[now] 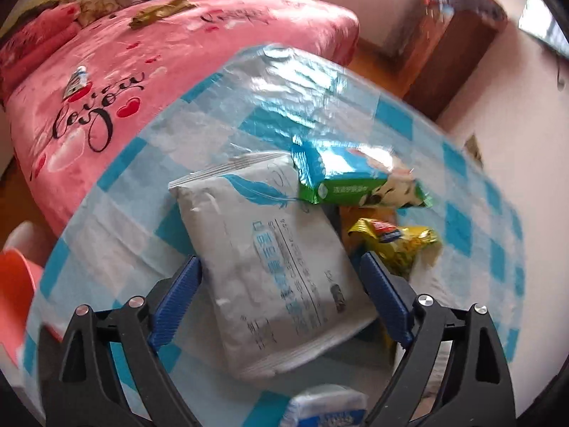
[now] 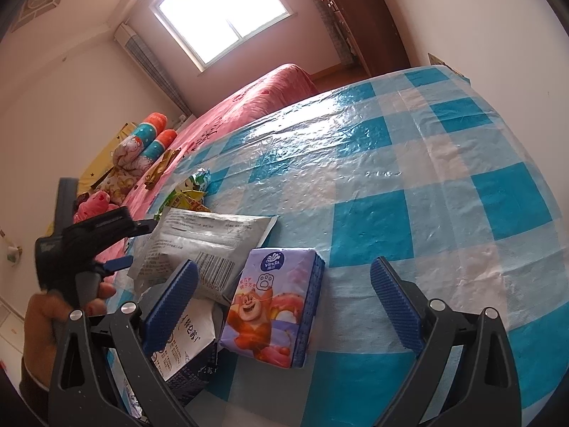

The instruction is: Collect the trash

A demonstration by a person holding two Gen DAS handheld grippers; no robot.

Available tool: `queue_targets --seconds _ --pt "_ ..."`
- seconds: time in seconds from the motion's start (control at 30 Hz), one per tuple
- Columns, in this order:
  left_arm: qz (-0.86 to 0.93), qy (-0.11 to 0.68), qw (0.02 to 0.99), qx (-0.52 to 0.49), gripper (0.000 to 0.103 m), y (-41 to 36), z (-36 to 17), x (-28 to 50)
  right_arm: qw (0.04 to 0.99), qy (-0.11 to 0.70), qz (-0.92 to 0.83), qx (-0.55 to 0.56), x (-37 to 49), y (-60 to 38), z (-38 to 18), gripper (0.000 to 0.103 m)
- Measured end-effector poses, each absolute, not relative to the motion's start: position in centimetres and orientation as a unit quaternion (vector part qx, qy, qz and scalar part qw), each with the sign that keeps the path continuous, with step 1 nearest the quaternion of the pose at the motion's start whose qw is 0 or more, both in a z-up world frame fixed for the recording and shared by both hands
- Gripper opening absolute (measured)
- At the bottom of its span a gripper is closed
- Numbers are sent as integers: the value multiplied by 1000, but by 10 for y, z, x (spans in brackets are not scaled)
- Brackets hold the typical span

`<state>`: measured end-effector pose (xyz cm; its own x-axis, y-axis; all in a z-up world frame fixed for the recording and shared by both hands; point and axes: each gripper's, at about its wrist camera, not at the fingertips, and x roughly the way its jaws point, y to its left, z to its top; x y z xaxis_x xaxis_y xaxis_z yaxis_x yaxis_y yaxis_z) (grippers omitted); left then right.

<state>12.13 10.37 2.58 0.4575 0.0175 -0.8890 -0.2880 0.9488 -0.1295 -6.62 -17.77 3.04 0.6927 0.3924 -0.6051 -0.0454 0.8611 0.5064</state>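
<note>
In the left wrist view my left gripper (image 1: 281, 267) is open, its blue fingers on either side of a grey-white packet (image 1: 270, 259) with a blue feather print, lying on the blue-checked table cover (image 1: 117, 213). Beyond it lie a green wrapper (image 1: 355, 181) and a yellow wrapper (image 1: 398, 238). In the right wrist view my right gripper (image 2: 284, 277) is open above a purple tissue pack (image 2: 274, 302) with a cartoon bear. The grey-white packet (image 2: 206, 238) lies to its left, with the left gripper (image 2: 103, 235) at it. A white-and-blue bag (image 2: 188, 352) lies under my left finger.
A bed with a pink blanket (image 1: 142, 53) stands beside the table, with pillows (image 2: 149, 142) and a gold wrapper (image 1: 160, 10) on it. An orange-red object (image 1: 14, 284) shows at the left edge. A brown wardrobe (image 2: 362, 14) stands by the far wall. Another white-blue pack (image 1: 327, 405) lies at the bottom.
</note>
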Motion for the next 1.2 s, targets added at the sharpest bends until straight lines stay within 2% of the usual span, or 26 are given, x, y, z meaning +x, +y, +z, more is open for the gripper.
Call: queue_targets --seconds 0.3,0.5,0.67,0.7,0.73,0.83,1.1,1.2 --pt "80 513 844 -133 90 103 21 111 888 389 120 212 -62 -170 28 96" --pt "83 505 850 -127 80 103 21 108 893 401 114 168 -61 -154 27 96" --pt "83 496 854 -135 66 110 24 102 896 406 112 141 -60 -145 27 96" --pt "82 495 855 -133 64 111 24 101 897 407 110 137 -60 -144 27 94" --pt "82 495 855 -132 62 113 25 100 897 408 107 135 -59 -143 27 85" --pt "81 497 854 -131 57 115 27 98 897 408 104 137 -59 -145 26 82" --pt "72 504 859 -59 62 103 34 86 899 416 90 103 -58 -136 26 82" --pt "63 503 861 -34 82 91 37 85 898 418 94 97 -58 -135 25 84"
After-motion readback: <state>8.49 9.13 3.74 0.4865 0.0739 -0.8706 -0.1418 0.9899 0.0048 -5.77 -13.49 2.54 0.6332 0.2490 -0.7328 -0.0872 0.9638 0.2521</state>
